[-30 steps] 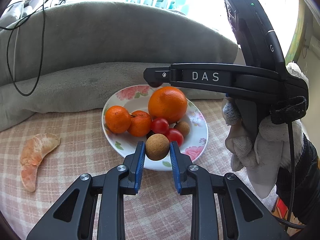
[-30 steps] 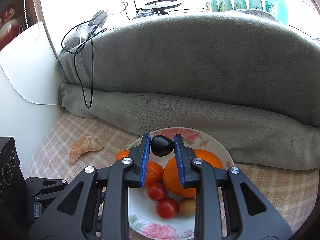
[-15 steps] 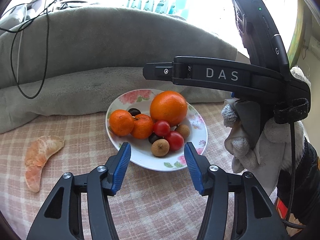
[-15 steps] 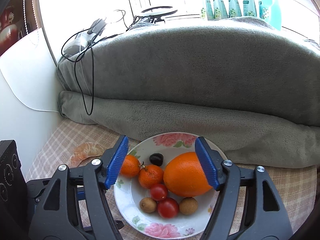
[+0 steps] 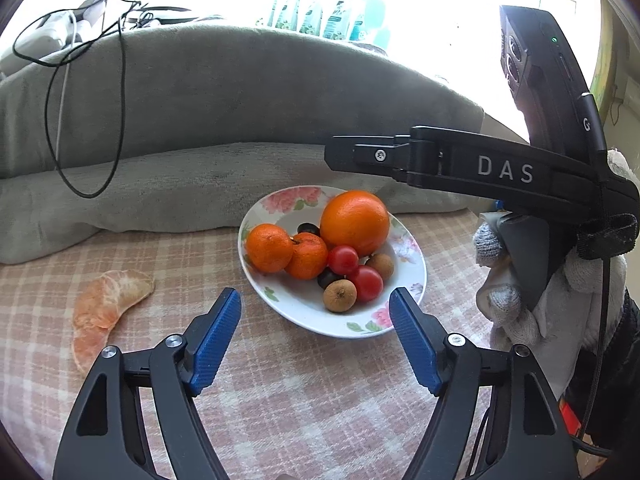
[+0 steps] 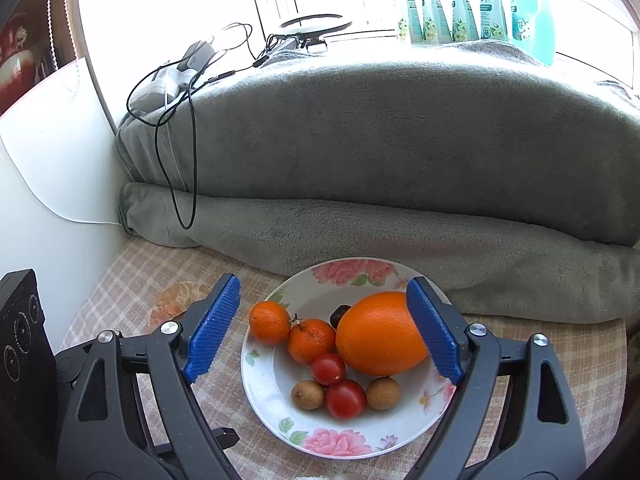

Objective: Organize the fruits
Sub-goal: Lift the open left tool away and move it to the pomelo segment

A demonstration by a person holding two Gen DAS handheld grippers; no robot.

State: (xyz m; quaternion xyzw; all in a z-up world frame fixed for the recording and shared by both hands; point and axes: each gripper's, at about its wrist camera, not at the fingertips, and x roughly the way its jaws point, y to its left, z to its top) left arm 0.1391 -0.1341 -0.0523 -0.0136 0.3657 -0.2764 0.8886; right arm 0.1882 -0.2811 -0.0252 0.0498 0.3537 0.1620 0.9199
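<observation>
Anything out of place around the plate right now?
Yes: a peeled tangerine piece lies bare on the checked cloth, left of the plate, while all other fruit sits on the plate. Nothing looks spilled or damaged.

The floral plate bears one large orange, two mandarins, two cherry tomatoes, two brown longans, two dark fruits; one peeled mandarin half lies at nine o'clock.

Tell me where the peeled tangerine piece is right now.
The peeled tangerine piece lies on the checked cloth, off the plate to its left in the left wrist view, apart from the other fruit. In the right wrist view it peeks out behind the gripper's left finger.
</observation>
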